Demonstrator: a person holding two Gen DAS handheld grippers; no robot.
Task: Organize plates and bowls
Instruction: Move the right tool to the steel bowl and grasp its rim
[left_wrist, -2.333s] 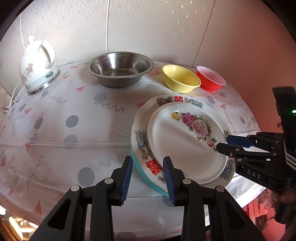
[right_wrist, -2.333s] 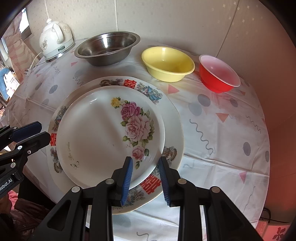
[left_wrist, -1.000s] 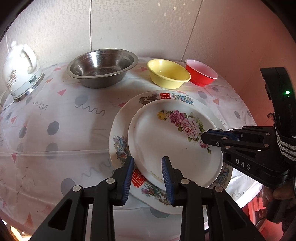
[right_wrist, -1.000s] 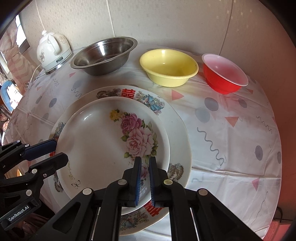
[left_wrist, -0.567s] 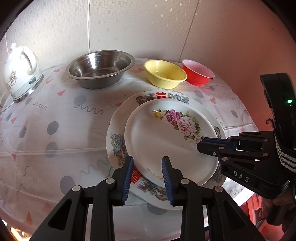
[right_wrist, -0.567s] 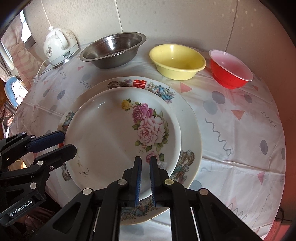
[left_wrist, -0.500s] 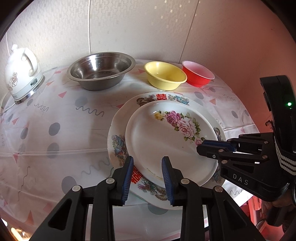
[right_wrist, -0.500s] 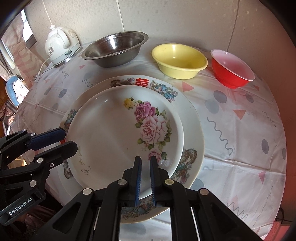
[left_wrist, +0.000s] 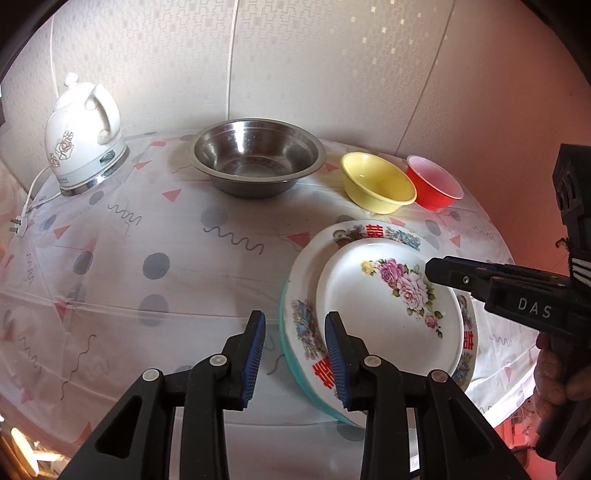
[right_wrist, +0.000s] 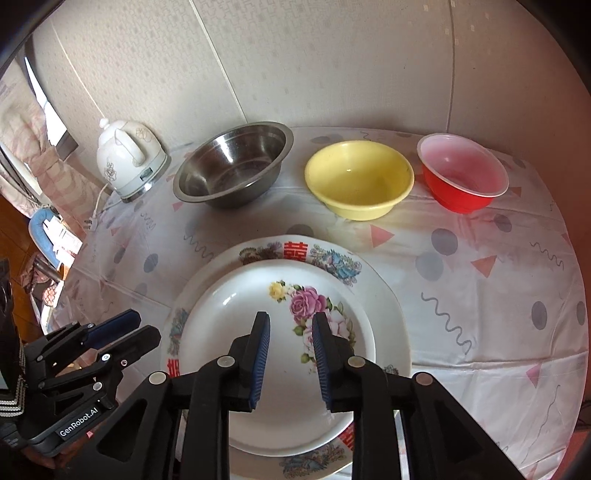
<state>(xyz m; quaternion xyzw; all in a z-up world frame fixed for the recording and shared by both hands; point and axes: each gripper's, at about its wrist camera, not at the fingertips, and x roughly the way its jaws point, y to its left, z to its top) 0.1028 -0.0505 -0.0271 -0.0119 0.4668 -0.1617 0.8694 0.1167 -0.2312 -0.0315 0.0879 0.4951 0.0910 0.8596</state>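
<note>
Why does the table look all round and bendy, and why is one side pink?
Both wrist views use fisheye lenses, which curve the table and wall lines. In the left wrist view a reddish cast tints the right edge; in the right wrist view the steel bowl shows bright glare.

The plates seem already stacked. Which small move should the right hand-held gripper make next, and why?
Probably reach toward the red bowl to nest it in the yellow bowl. The right hand-held gripper is open and empty above the rose plate, and the bowls stand apart in a row.
</note>
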